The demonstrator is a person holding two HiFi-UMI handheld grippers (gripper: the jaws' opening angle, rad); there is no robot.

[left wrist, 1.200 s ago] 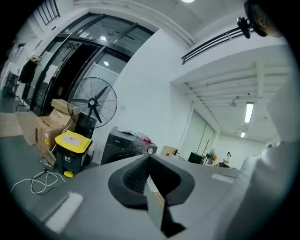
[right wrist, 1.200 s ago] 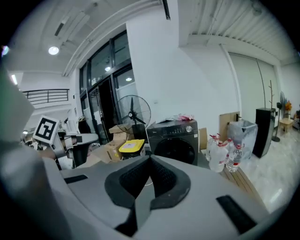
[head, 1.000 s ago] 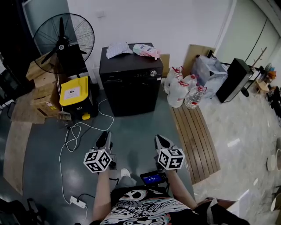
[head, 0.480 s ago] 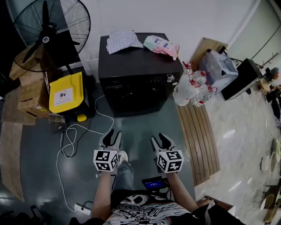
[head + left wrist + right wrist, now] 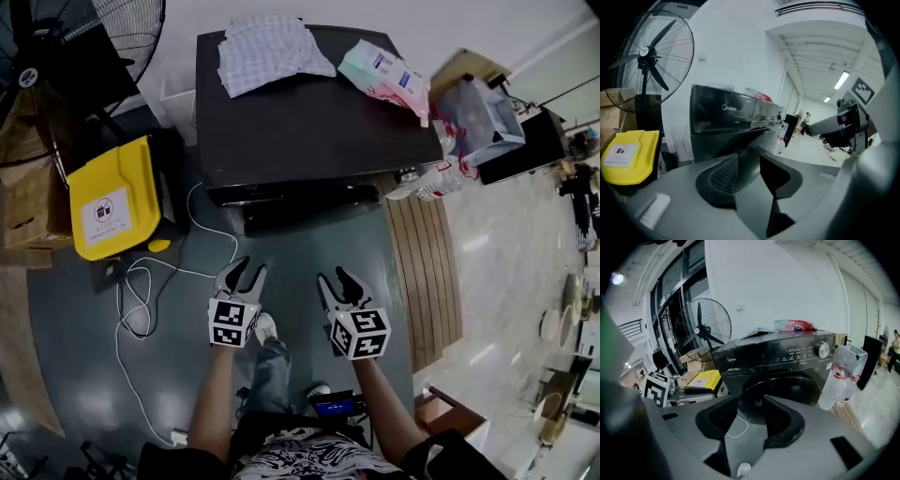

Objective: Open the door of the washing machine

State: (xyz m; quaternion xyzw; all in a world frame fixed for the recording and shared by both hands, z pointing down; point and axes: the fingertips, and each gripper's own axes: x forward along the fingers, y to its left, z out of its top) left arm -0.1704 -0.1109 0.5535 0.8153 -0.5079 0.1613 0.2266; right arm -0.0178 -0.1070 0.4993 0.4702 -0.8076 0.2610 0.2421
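Grey floor (image 5: 187,375); washing machine (image 5: 309,122) at upper centre, its closed door (image 5: 808,386) facing down-frame. The left gripper (image 5: 246,271) and right gripper (image 5: 334,279) have jaws just opened, spread, with nothing between them.

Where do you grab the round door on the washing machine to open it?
Probably the left rim of the round door, where a small handle-like notch seems to show. Come straight from the front with the right gripper, whose open jaws face it.

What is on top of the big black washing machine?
On the washing machine lie a checked cloth near its back left corner and a soft pink-and-green packet at the back right. Anything under the cloth or packet is covered.
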